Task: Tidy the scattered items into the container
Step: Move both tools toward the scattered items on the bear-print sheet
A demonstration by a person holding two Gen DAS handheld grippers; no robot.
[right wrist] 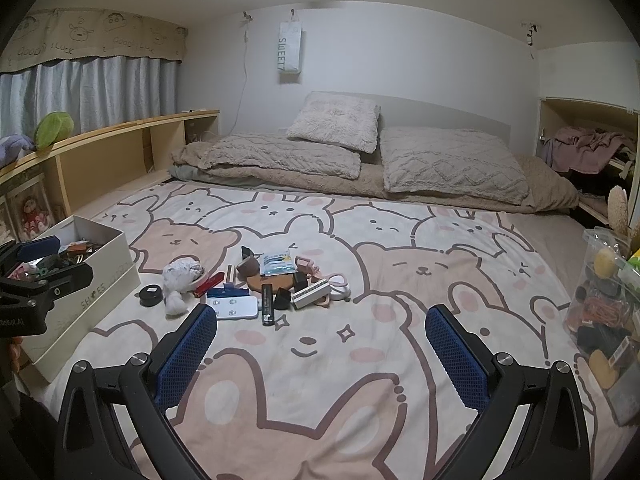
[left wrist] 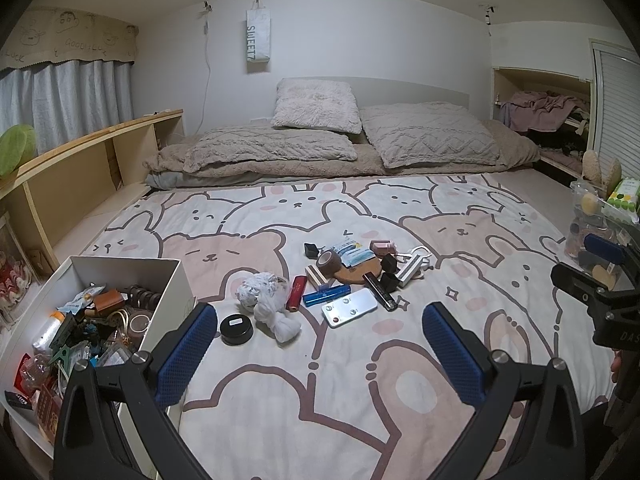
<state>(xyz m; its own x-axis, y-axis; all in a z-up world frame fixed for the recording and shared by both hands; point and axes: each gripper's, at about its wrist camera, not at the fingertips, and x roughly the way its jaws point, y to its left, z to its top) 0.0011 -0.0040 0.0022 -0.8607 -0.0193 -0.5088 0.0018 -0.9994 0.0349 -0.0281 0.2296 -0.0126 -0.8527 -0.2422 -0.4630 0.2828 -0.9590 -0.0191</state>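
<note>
Blue rubber pads line both grippers, and each pair of fingers is spread wide with nothing between them. The left gripper (left wrist: pixel 320 344) hovers over the blanket (left wrist: pixel 360 380), printed with pink bears and rabbits; the right gripper (right wrist: pixel 322 346) hangs over the same blanket and shows at 3 o'clock in the left view.

The white box (left wrist: pixel 176 280) sits at 9 o'clock of the left gripper, already crowded with small things. Scattered items lie in a loose cluster at 12 o'clock: a black round tin (left wrist: pixel 236 329) nearest the box, a crumpled white cloth (left wrist: pixel 268 304) just beside it, then a red tube (left wrist: pixel 296 293), a blue tube (left wrist: pixel 326 295), a white remote (left wrist: pixel 349 307), a black stick (left wrist: pixel 379 290), a tape roll (left wrist: pixel 329 261) and a wooden disc (left wrist: pixel 360 270).

Grey pillows (left wrist: pixel 428 136) lie at the far end.
</note>
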